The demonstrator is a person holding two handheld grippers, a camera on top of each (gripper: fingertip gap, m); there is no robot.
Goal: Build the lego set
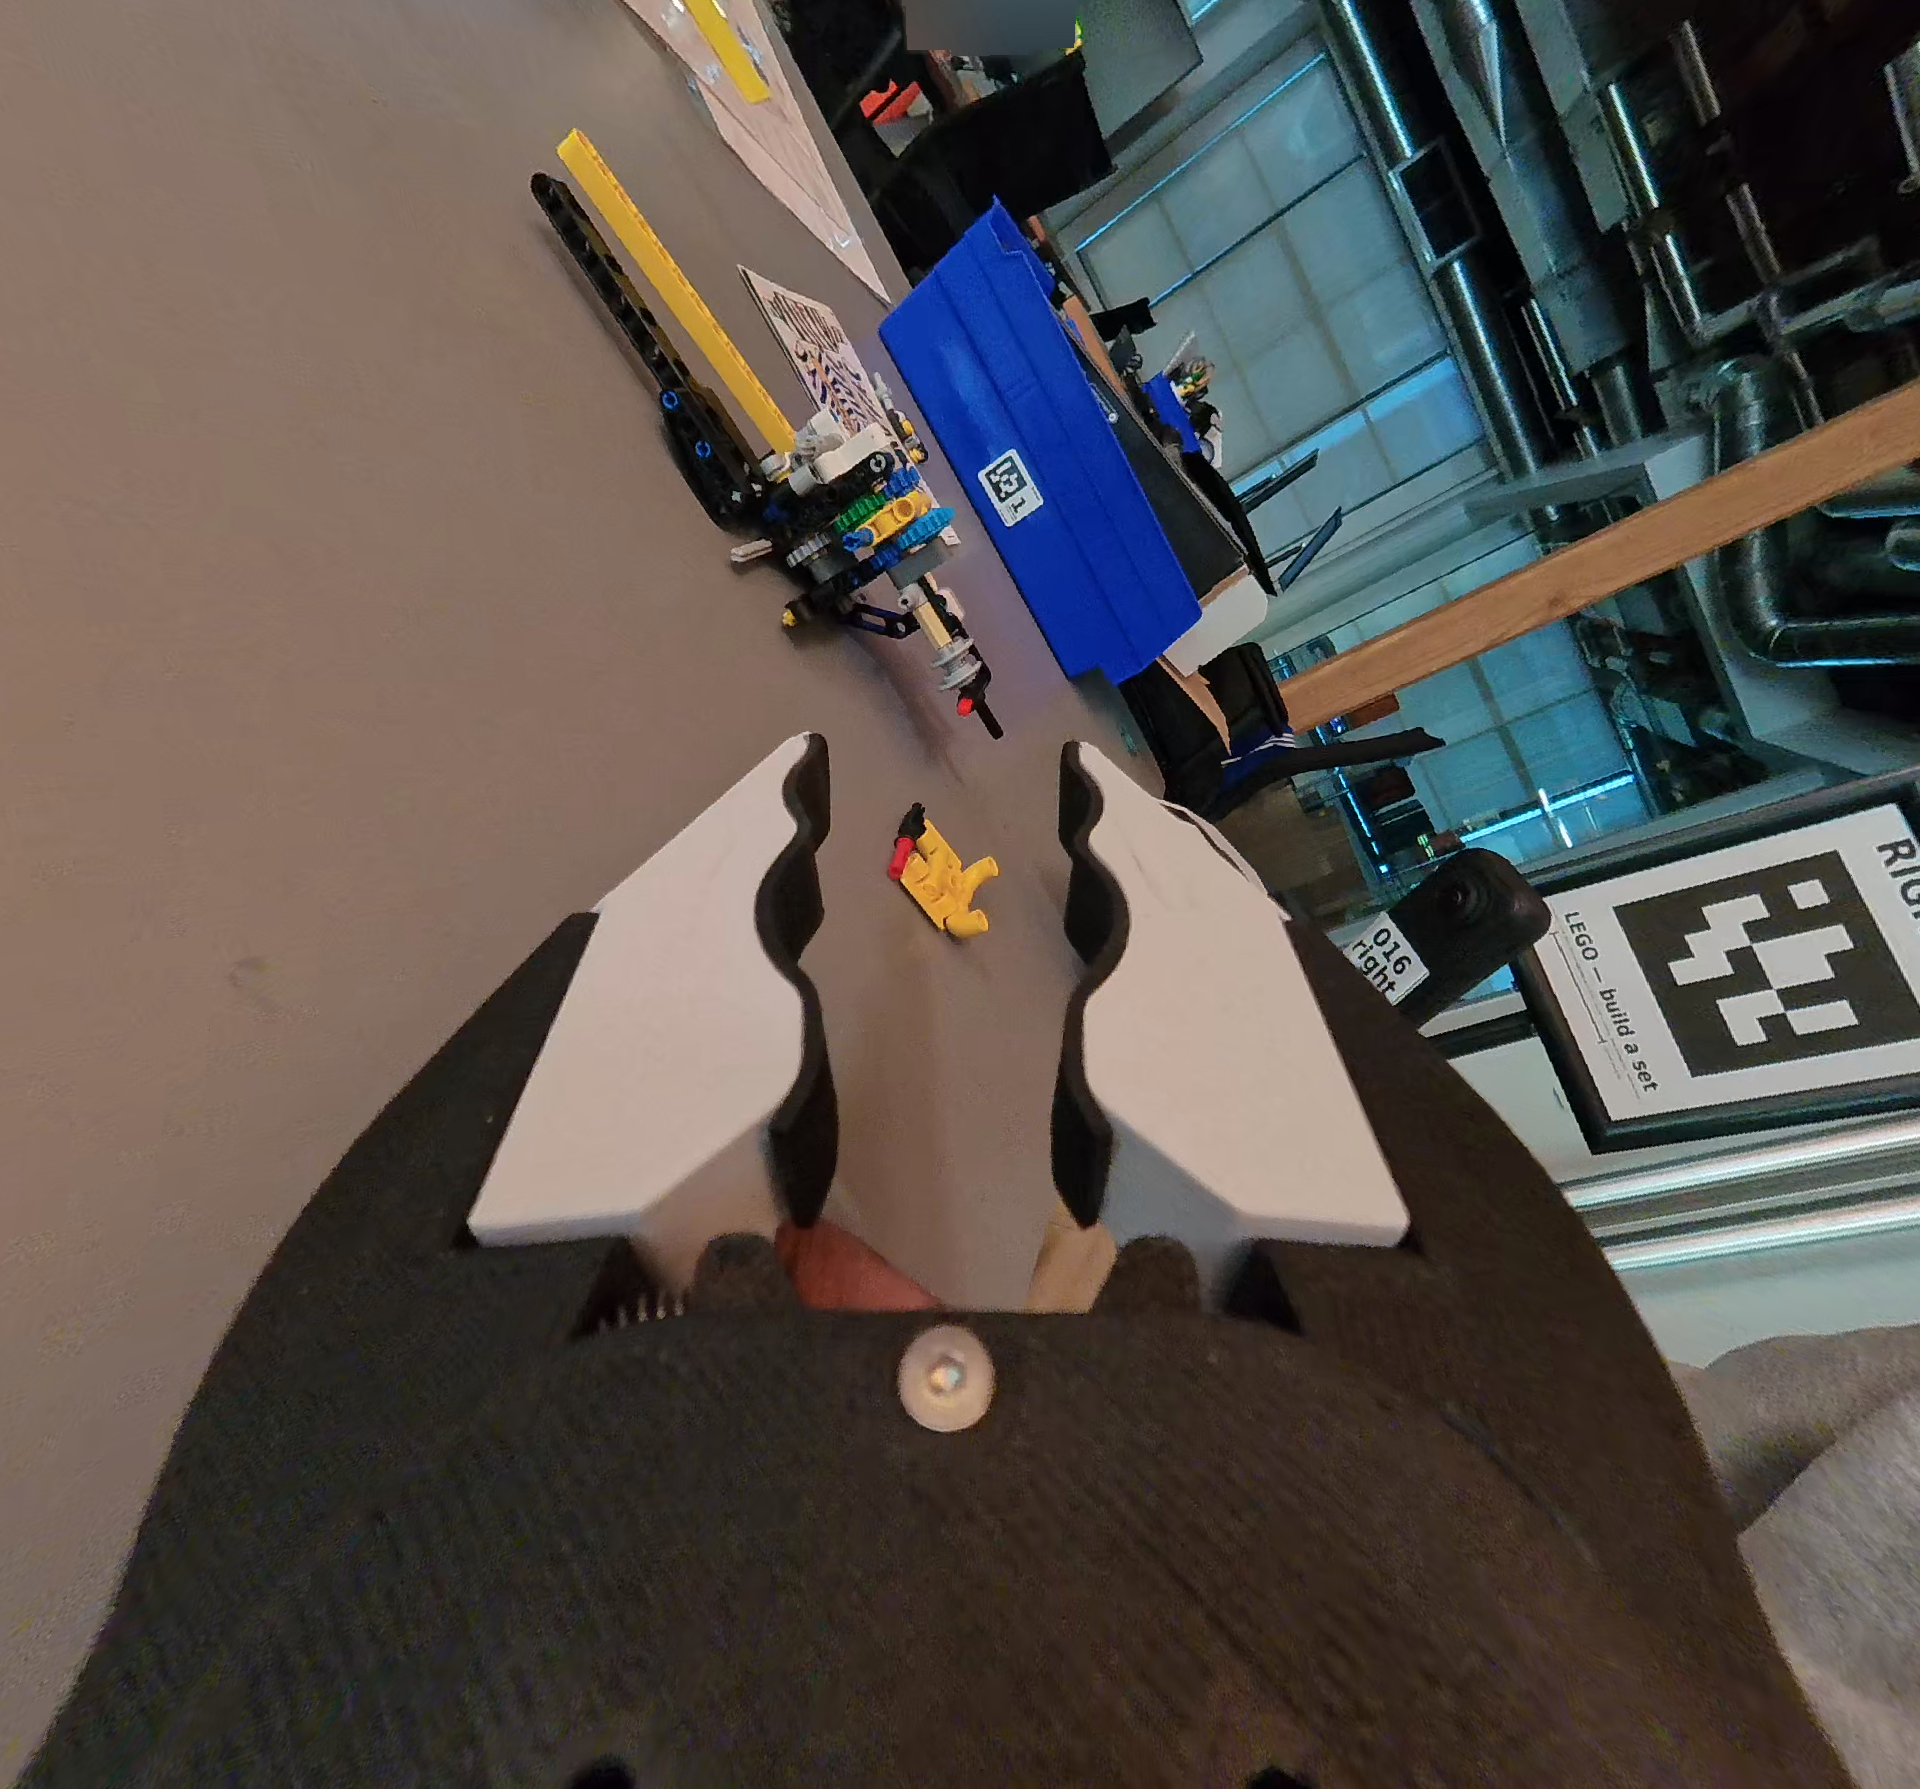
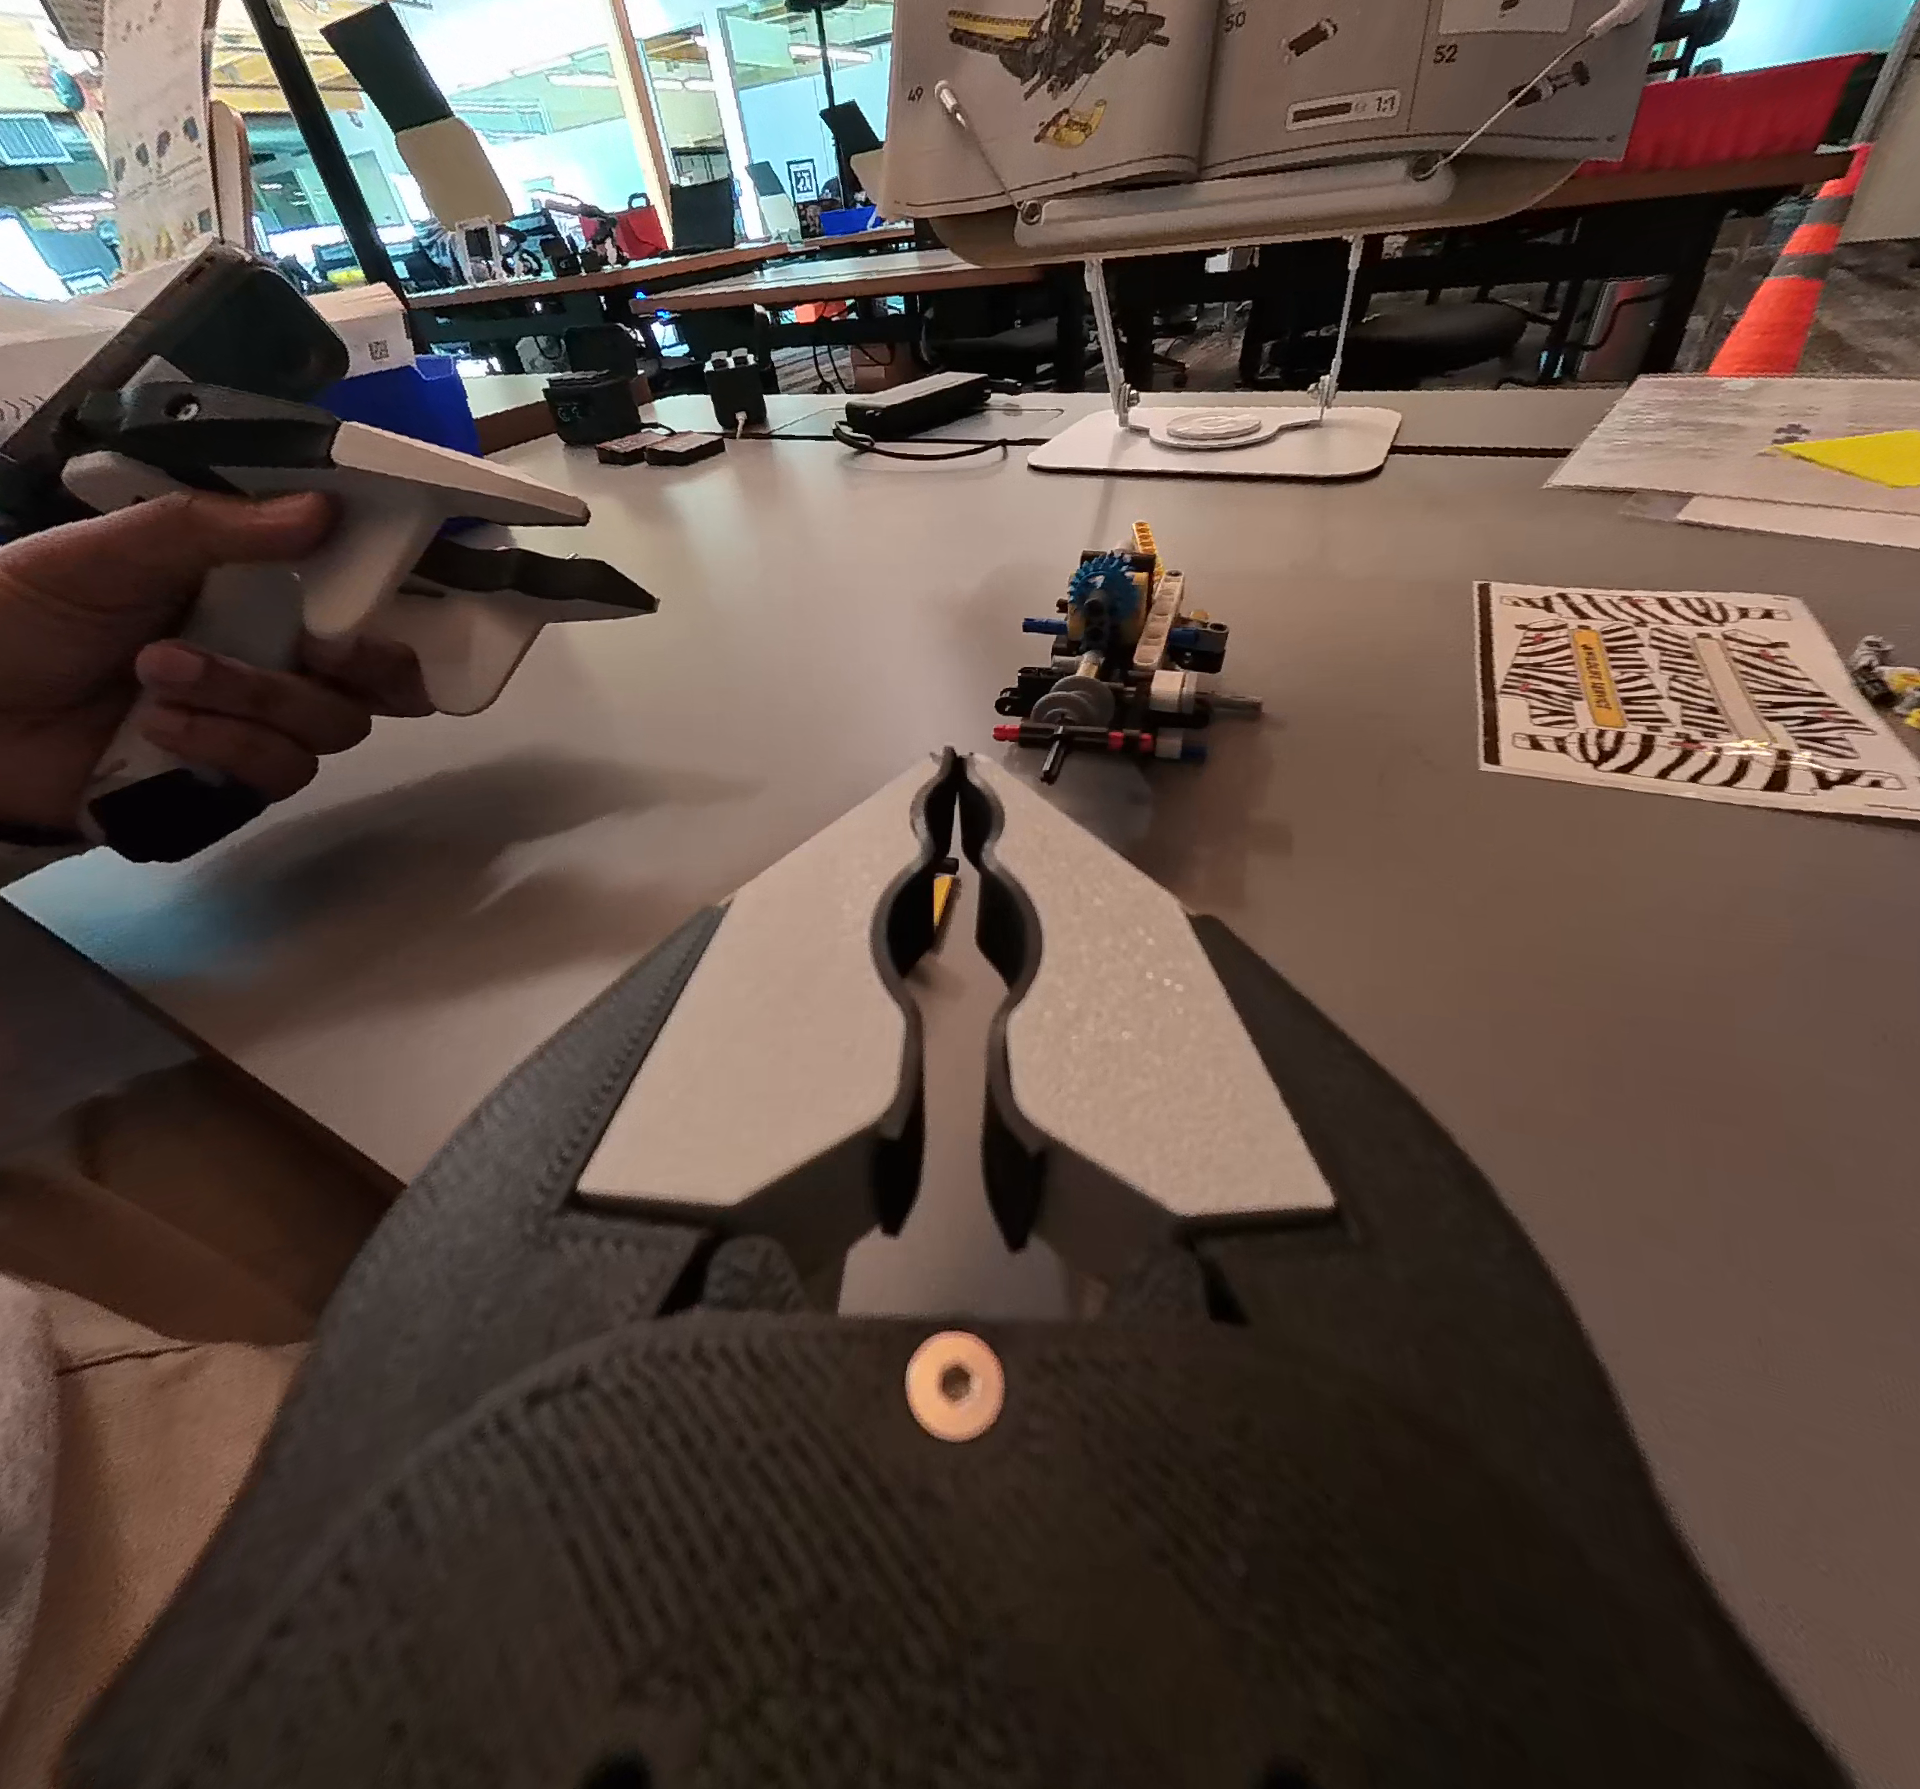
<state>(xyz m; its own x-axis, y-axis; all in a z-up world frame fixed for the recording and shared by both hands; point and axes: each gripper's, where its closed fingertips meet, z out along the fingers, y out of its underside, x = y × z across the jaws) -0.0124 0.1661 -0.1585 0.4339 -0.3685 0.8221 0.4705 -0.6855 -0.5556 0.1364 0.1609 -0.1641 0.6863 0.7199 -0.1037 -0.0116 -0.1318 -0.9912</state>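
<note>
Grey tongs (image 2: 956,763); black wavy pads (image 1: 800,918)

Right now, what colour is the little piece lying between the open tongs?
Yellow, with a small red and black pin on one end. The left wrist view shows it best.

Grey table (image 2: 727,659), glass partitions (image 2: 499,77), desks (image 2: 582,279)

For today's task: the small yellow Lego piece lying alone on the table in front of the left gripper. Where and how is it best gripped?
Probably across its blocky yellow body. The small yellow piece lies flat on the grey table, with a red pin at one end and forked prongs at the other. The left gripper is open; come from above, closing on the long sides.
</note>
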